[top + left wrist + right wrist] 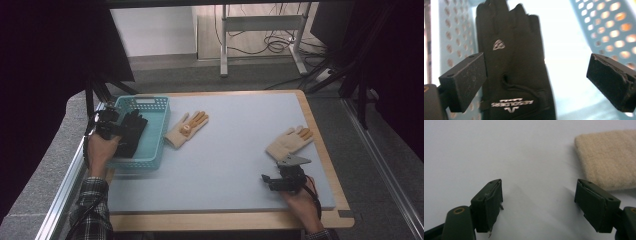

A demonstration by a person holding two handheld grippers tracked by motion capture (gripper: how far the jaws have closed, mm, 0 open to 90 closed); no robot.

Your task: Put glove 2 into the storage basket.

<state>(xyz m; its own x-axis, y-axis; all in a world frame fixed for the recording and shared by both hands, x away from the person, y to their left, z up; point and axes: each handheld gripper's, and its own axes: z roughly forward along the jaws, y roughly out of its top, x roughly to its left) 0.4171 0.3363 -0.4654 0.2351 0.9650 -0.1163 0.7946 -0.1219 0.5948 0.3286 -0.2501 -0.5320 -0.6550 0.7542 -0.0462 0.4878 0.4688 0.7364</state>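
Note:
A black glove (132, 131) lies inside the light blue basket (150, 145) at the table's left. My left gripper (107, 125) hovers over the basket, open, jaws wide apart above the black glove (516, 65). Two tan gloves lie on the grey mat: one (187, 129) just right of the basket, the other (290, 142) near the right edge. My right gripper (280, 181) sits low near the front right, open, with the cuff of that tan glove (609, 157) just beyond its right jaw.
The grey mat (235, 150) covers a wooden table (225, 220). A metal rail (65, 190) runs along the left side. Beyond the table stand desk legs and cables (270, 40) on the floor.

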